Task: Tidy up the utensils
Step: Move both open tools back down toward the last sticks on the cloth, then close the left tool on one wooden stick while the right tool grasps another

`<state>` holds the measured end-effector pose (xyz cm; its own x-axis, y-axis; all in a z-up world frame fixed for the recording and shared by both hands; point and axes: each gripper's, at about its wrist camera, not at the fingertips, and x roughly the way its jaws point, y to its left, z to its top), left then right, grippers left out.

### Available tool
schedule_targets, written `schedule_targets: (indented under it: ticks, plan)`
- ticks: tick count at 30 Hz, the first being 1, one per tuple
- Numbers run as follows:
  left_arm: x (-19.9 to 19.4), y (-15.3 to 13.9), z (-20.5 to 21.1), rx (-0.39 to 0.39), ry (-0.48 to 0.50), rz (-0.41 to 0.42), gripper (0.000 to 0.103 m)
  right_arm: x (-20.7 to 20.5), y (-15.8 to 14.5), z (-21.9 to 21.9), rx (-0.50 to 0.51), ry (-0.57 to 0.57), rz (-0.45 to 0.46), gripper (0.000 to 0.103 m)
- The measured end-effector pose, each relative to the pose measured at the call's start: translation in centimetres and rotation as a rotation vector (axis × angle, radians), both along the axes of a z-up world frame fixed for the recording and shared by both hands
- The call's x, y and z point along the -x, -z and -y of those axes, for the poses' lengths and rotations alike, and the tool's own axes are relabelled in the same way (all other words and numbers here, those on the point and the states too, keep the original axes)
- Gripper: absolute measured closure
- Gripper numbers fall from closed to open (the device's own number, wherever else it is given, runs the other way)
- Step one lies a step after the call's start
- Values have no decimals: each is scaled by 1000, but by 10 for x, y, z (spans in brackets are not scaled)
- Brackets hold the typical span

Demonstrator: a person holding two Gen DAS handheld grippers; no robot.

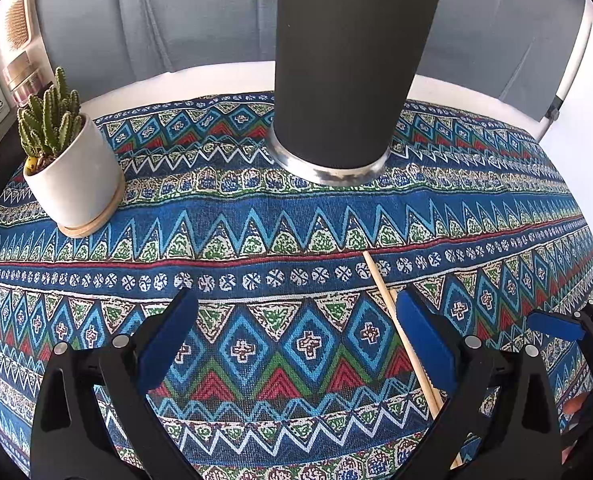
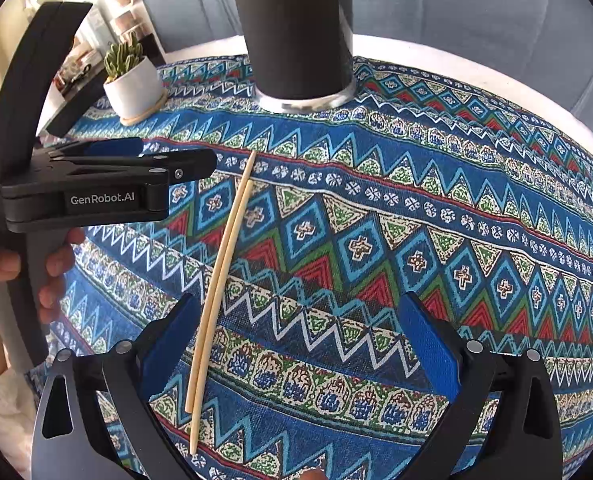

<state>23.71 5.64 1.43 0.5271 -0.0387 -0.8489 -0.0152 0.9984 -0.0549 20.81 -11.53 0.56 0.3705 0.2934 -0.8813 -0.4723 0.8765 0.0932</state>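
Two pale wooden chopsticks lie side by side on the patterned cloth, between my right gripper's open fingers, near the left pad. In the left wrist view the chopsticks run under my left gripper's right finger. A tall black utensil holder with a metal base stands at the back; it also shows in the right wrist view. My left gripper is open and empty. My right gripper is open and empty. The left gripper's body shows at left in the right wrist view.
A small cactus in a white pot stands at the back left on the blue patterned tablecloth. A grey sofa lies behind the table. Shelves with bottles are at far left.
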Motion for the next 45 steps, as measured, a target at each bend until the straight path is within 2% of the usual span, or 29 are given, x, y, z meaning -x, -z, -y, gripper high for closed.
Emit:
schedule_targets:
  ticks: [6, 12, 17, 23, 24, 25, 29, 32, 38, 40, 41, 42, 43, 45]
  plan:
    - [-2, 7, 8, -1, 17, -25, 6, -3, 11, -6, 28, -16, -29, 8]
    - [-5, 21, 18, -8, 30, -63, 6, -2, 15, -11, 63, -13, -17, 8]
    - [-4, 24, 24, -19, 32, -45, 5, 6, 18, -20, 105, -32, 13, 8]
    - [7, 23, 24, -26, 44, -68, 6, 7, 19, -15, 80, -34, 32, 7]
    - [10, 25, 28, -66, 62, -80, 6, 8, 20, -15, 79, -35, 36, 7]
    - [14, 24, 30, -72, 80, -70, 6, 8, 20, -15, 77, -36, 40, 7]
    - [23, 24, 27, -65, 97, -74, 5, 13, 19, -12, 66, -34, 61, 7]
    - [31, 24, 23, -62, 82, -83, 5, 14, 18, -11, 68, -40, 57, 7]
    - [47, 25, 20, -64, 40, -43, 5, 16, 15, -9, 78, -70, 55, 9]
    - [51, 23, 18, -62, 28, -36, 10, 17, 13, -5, 74, -81, 54, 12]
    - [55, 22, 17, -63, 18, -29, 15, 18, 11, -3, 71, -82, 57, 18]
    - [58, 20, 16, -65, 2, -17, 22, 18, 9, 1, 64, -75, 62, 30]
    - [63, 19, 15, -67, -8, -6, 26, 18, 8, 5, 59, -56, 67, 36]
    - [70, 18, 13, -69, -21, 14, 39, 21, 5, 15, 54, -38, 84, 65]
